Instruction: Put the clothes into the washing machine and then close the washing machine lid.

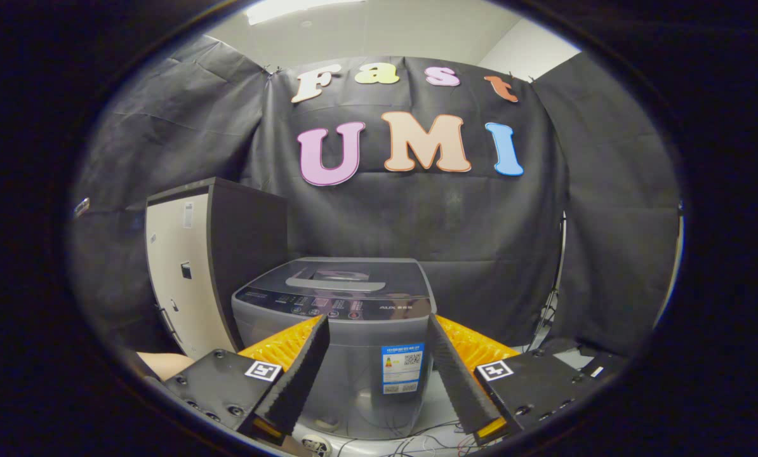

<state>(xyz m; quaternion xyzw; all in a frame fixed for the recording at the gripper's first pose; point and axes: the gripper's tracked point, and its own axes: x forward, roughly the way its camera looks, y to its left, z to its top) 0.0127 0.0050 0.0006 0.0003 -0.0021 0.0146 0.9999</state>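
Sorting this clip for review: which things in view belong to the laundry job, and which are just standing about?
Job:
- washing machine, just beyond the fingers
- its lid, lying closed
- gripper, fingers apart, holding nothing

Standing about:
- tall cabinet beside the machine
- cables on the floor under the fingers
- stand against the cloth wall

No clothes can be made out.

One washing machine (334, 330), one cabinet (192, 279), one hand-held gripper (376, 374), fingers apart.

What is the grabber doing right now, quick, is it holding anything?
Gripper: open, jaws spread wide, holding nothing; the washing machine with its lid down sits beyond them.
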